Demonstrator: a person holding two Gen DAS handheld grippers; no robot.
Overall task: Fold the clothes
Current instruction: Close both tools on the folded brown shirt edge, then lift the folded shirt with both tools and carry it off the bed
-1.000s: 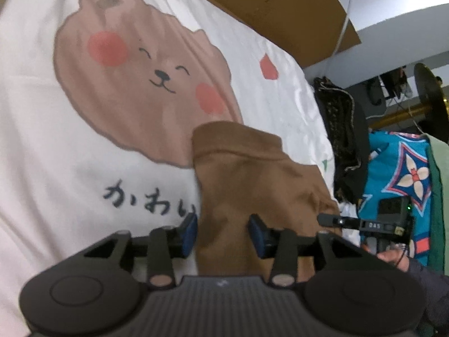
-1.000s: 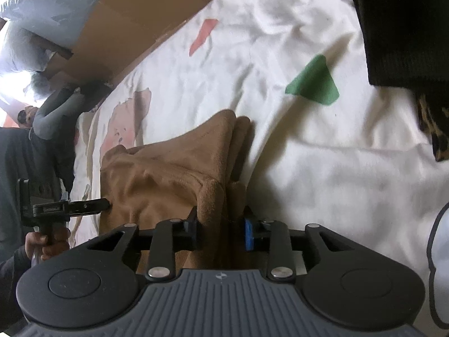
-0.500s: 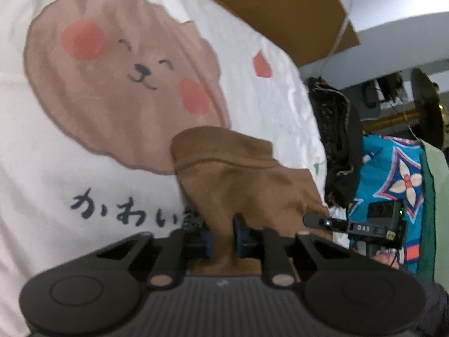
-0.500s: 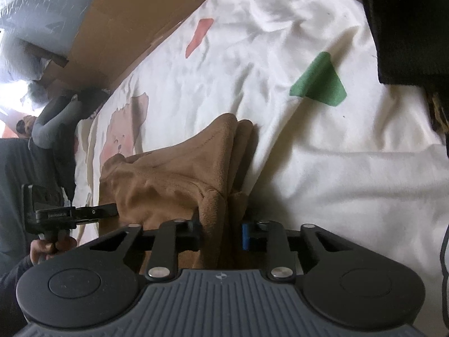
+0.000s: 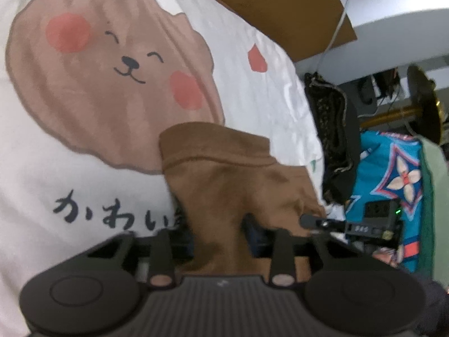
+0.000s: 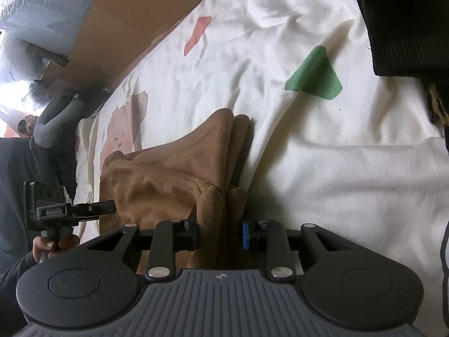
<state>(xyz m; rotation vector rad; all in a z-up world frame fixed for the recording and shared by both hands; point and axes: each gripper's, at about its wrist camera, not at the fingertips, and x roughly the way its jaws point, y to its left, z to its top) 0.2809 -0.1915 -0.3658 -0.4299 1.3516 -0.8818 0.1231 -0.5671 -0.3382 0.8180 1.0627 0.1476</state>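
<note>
A brown garment (image 5: 224, 174) lies bunched on a white bed sheet with a bear print (image 5: 112, 70). My left gripper (image 5: 219, 238) is shut on the garment's near edge, and cloth fills the gap between its fingers. In the right wrist view the same garment (image 6: 174, 168) shows folded layers with a thick seam. My right gripper (image 6: 220, 230) has that folded edge between its pads. Its jaws are opening while both pads still touch the cloth. Each gripper also shows in the other's view: the right one (image 5: 311, 221) and the left one (image 6: 92, 207), which a hand (image 6: 53, 245) holds.
Flat cardboard (image 5: 280, 5) lies along the sheet's far edge. A dark heap of clothes (image 5: 334, 129) and a blue patterned cloth (image 5: 393, 174) sit at the right. A black garment (image 6: 407, 22) covers the sheet's upper right corner, near a green printed patch (image 6: 314, 75).
My left gripper's jaws have closed from wide apart onto the brown garment. My right gripper's jaws narrowed on the folded edge, then widened a little. Neither hand has shifted much.
</note>
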